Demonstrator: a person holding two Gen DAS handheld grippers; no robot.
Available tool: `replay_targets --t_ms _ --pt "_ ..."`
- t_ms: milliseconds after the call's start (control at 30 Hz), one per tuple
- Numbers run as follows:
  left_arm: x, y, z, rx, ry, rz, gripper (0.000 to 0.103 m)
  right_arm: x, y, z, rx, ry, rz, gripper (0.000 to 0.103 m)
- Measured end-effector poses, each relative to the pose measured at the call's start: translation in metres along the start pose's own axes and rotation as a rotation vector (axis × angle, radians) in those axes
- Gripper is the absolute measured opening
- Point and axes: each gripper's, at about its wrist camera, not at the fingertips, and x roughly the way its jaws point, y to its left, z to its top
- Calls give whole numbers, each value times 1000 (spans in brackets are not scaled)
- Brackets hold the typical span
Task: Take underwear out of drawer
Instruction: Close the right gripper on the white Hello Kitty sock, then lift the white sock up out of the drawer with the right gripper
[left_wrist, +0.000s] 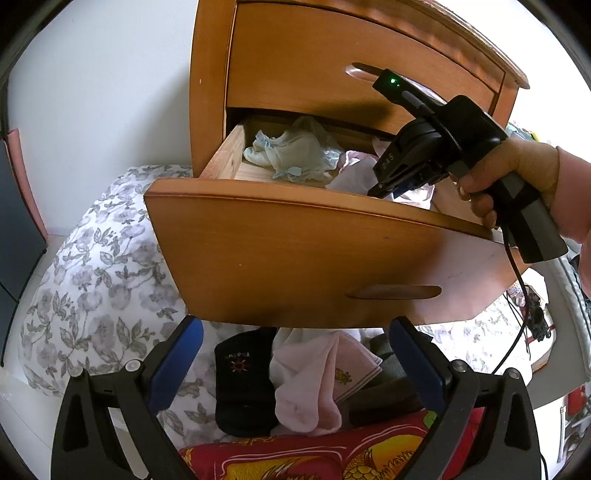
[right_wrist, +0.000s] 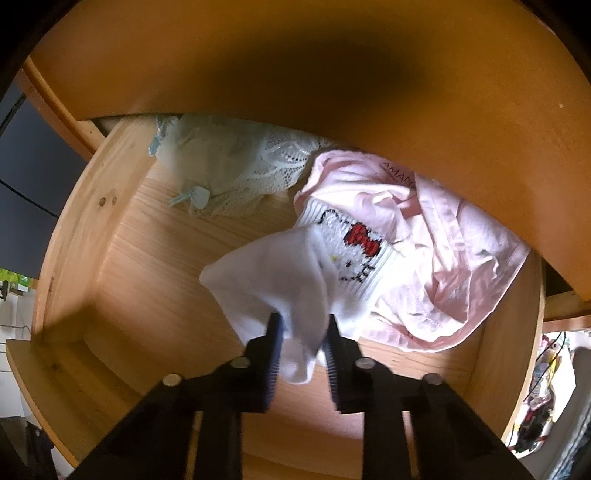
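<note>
Wooden drawer (right_wrist: 122, 266) open; right gripper (right_wrist: 301, 328) clamped on white sock (right_wrist: 273, 280), unlifted; left gripper (left_wrist: 295, 354) apart, empty.

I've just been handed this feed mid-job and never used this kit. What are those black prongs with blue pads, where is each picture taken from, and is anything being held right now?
There is no robot arm: a person carries a handheld gripper in each hand, each with a camera looking along its two fingers.

The left wrist view looks from the left gripper, whose jaws are open and empty, hovering below the pulled-out drawer of a wooden cabinet. Under it lie a black sock and a pale pink sock on bedding. The same view shows the person's hand pointing the right gripper into the drawer.

The right wrist view looks down into that drawer. The right gripper is closed on a white sock with a cartoon cat. Beside it lie pink underwear and a pale lace garment further back.
</note>
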Motion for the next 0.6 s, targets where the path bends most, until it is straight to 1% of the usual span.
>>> replay_targets --t_ms 100,167,567,600 --pt "0 0 0 -2 2 -3 101 -4 0 -2 -10 -14 18 9" --pt "0 0 0 -2 3 -3 101 -11 2 -4 -27 -31 28 7" --pt "1 -2 -1 7 7 3 101 -46 -2 -24 -3 -98 71 6" --pt "0 -2 -1 7 8 4 101 -60 -3 -29 3 -115 80 6"
